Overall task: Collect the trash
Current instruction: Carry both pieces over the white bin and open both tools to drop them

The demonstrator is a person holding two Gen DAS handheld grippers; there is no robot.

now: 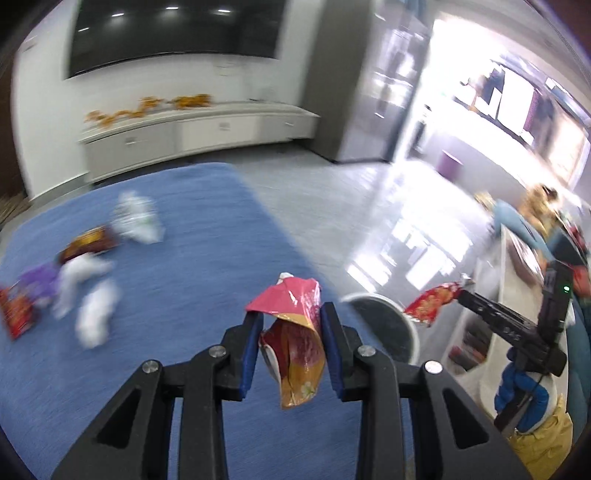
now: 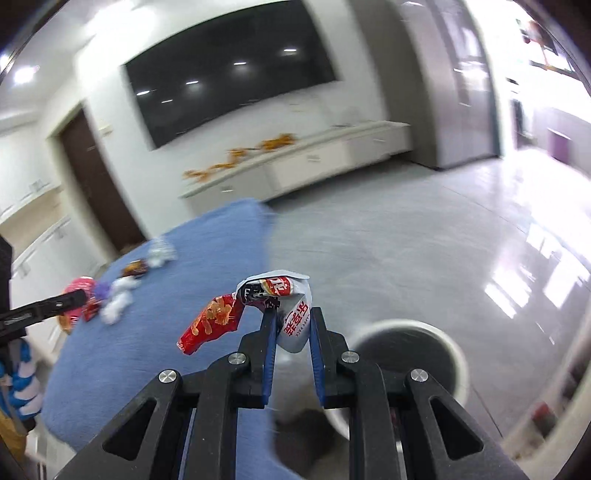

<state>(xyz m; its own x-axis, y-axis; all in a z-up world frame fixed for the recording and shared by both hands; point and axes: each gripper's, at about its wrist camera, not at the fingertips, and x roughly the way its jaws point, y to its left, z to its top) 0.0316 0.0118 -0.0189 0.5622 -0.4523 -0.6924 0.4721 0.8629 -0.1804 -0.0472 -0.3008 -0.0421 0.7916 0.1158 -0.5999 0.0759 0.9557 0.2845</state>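
Note:
My left gripper [image 1: 291,317] is shut on a pink and gold snack wrapper [image 1: 295,343] and holds it above the blue rug [image 1: 184,277]. My right gripper [image 2: 293,314] is shut on a red and white snack wrapper [image 2: 258,310]; it also shows at the right of the left wrist view [image 1: 432,301]. A round white trash bin [image 2: 410,358] with a dark inside stands on the floor just right of my right gripper, and in the left wrist view [image 1: 384,325] just right of my left gripper. More wrappers [image 1: 85,243] and white crumpled paper [image 1: 92,306] lie on the rug at left.
A white low cabinet [image 1: 192,125] with orange items runs along the far wall under a large dark screen [image 1: 173,33]. Glossy grey floor [image 2: 406,251] lies right of the rug. A cluttered white shelf unit [image 1: 517,280] stands at the right. A dark door [image 2: 96,184] is at left.

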